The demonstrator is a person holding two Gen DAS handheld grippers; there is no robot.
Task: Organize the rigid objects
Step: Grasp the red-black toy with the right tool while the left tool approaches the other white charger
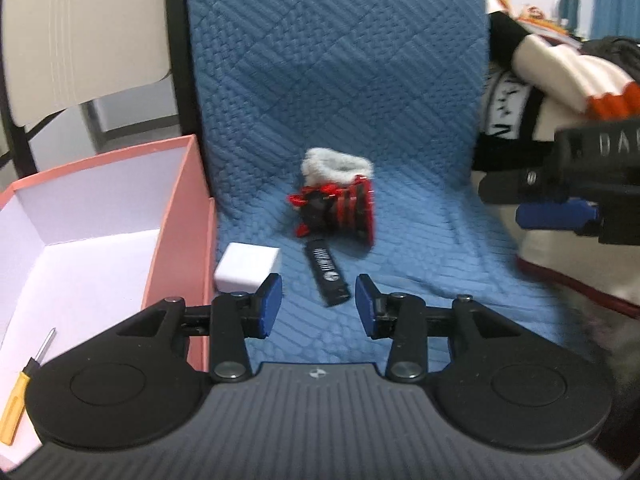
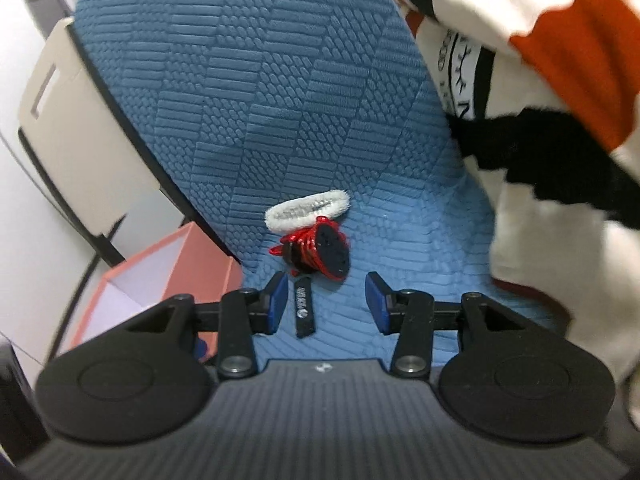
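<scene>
- A small red-and-black boot ornament with a white fleece cuff lies on its side on the blue quilted cover, sole toward the right wrist camera.
- Just in front of it lies a slim black stick with white lettering; a white cube sits beside it, touching the pink box.
- Inside the open, white-lined box lies a yellow-handled screwdriver, near the front corner.
- The left tool hangs above the cover, blue pads apart and empty — the black stick just ahead of the gap.
- The right tool likewise stands spread and empty over the stick.
- A white, black and orange garment is heaped along the right edge.
</scene>
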